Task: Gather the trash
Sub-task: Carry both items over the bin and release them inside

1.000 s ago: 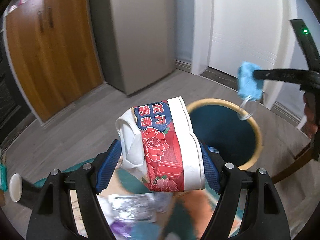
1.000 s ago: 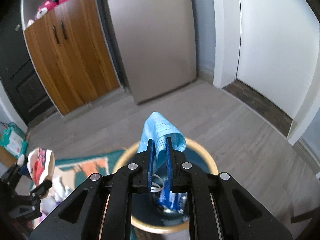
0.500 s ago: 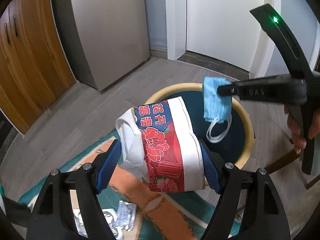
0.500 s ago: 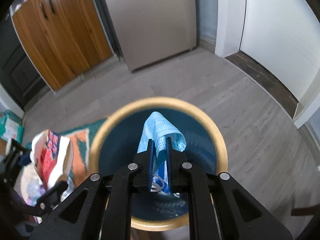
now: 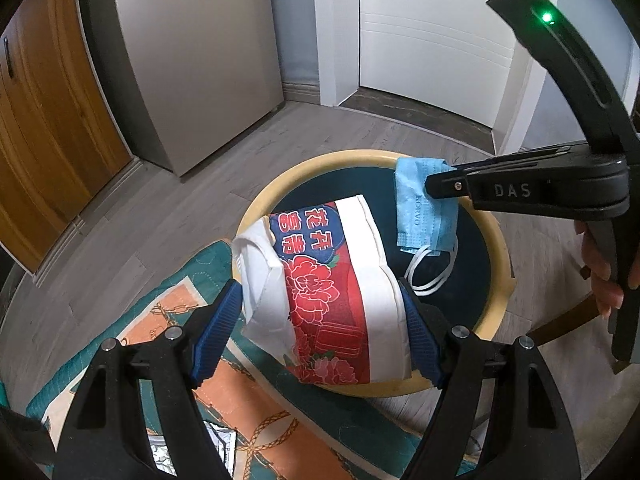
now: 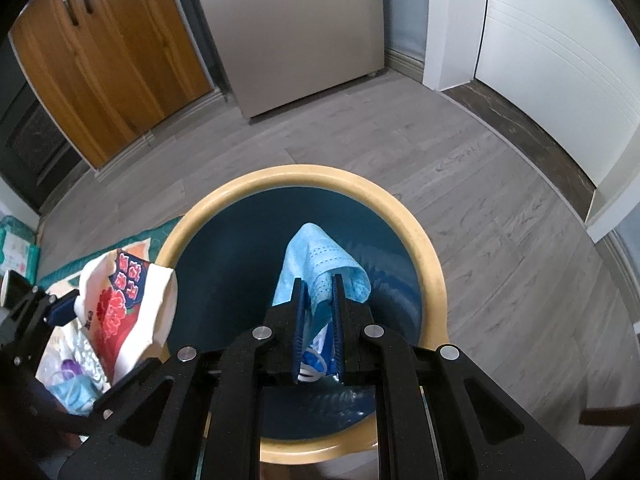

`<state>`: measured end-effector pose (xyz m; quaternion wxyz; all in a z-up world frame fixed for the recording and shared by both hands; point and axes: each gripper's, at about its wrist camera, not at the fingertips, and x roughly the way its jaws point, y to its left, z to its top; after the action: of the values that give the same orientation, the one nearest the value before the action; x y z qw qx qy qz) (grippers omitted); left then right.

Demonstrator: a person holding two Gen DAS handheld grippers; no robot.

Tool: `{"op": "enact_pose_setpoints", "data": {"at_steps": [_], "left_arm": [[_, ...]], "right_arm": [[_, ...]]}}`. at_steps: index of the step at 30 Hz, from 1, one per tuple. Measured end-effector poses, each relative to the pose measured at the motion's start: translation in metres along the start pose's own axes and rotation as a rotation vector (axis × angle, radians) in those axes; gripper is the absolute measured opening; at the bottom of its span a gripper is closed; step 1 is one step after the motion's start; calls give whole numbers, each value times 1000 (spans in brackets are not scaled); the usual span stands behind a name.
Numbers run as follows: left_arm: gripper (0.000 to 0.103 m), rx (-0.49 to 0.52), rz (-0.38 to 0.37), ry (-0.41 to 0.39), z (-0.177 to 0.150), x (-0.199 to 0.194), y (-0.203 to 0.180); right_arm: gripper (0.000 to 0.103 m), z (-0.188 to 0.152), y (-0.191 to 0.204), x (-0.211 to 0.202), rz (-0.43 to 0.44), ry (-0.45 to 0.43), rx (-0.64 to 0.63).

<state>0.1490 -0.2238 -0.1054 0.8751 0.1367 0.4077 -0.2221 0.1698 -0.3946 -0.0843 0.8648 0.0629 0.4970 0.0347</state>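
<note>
My left gripper (image 5: pixel 320 300) is shut on a crushed paper cup (image 5: pixel 316 280), white with red flowers. It hangs over the near left rim of the round bin (image 5: pixel 280 188), which has a tan rim and a dark blue inside. My right gripper (image 6: pixel 318 284) points down into the bin (image 6: pixel 432 264) with a blue face mask (image 6: pixel 316 260) between its pads. Its jaws are opening, and the mask still hangs from them. In the left wrist view the mask (image 5: pixel 420 216) dangles from the right gripper's tip (image 5: pixel 430 186), its white ear loops hanging over the bin's mouth.
A patterned teal and orange rug (image 5: pixel 160 320) lies left of the bin, with foil wrappers (image 5: pixel 216 440) and another blue mask (image 6: pixel 72 390) on it. A grey fridge (image 6: pixel 296 32), a wooden cabinet (image 6: pixel 112 60) and a white door (image 5: pixel 432 32) stand behind. A person's hand (image 5: pixel 600 280) grips the right handle.
Both grippers have come down and in over the bin. The cup now hangs over the rim and the mask sits lower in the bin's mouth. The right pads have parted slightly.
</note>
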Motion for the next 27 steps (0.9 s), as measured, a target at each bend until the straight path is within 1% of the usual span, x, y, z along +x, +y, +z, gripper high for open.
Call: {"op": "enact_pose_setpoints", "data": {"at_steps": [1,3,5,7,8,10,11,12,14,16,18,20,24,27], "left_arm": [[76,-3,1,2,-2,-1,0],[76,-13,11,11,-4,-1,3],[76,-25,17,15,-4,-2,6],[79,-39,19,11,-4,-4,9],[82,-47,24,6,-4,-6,11],[83,-57,25,-8,-5,-11,14],[84,-60,27,-12,-4,-14,16],[84,-61,33,-16,-4,-16,17],[86,-64,44,-29,-5,-24,20],[87,-72,53,-43,-7,-33,24],[88,-79,61,-54,-8,-42,29],[88,-87,74,-61,-11,-51,35],[89,-120,94,-74,-18,-72,50],[89,-146,110,-83,-24,-90,61]], "right_arm": [[17,0,0,0,-5,-2,0],[25,1,0,0,-9,-5,4],[31,0,0,0,-11,-9,11],[35,1,0,-1,-11,-15,16],[38,2,-1,-2,-13,-18,18],[41,3,-2,-3,-11,-23,27],[47,3,-2,-5,-11,-27,35],[57,4,-2,-6,-8,-30,41],[68,5,-4,-8,11,-40,61],[72,6,-3,-12,17,-49,71],[79,6,-1,-16,24,-64,75],[80,6,2,-20,27,-72,79],[85,6,16,-27,24,-84,64],[89,6,29,-37,15,-114,34]]}}
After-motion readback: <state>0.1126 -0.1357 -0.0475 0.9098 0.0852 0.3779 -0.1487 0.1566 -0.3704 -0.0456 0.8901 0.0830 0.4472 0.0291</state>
